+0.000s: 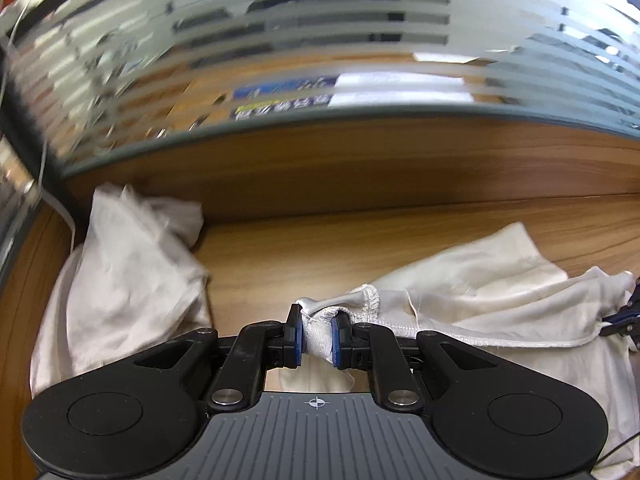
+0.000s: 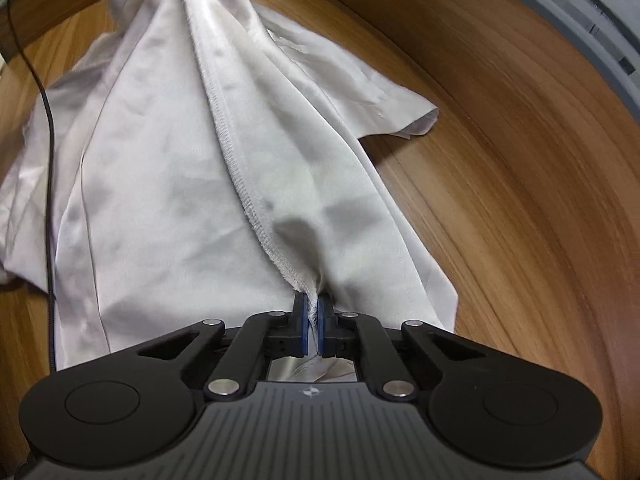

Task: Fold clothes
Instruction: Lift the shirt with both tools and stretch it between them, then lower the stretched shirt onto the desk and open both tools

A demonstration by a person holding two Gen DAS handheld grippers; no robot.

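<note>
Where frosted glass [image 1: 320, 40] backs it, wooden desk [image 1: 400, 168] under cream garment [image 2: 160, 160].

Beyond the left tongs [image 1: 316, 334], the striped frosted glass partition [image 1: 320, 32] is motion-blurred, its blue signs unreadable. Right of them, the other tongs [image 1: 624, 316] are cut off by the edge. The shiny white satin garment [image 2: 160, 160] hides the bench beneath.
</note>
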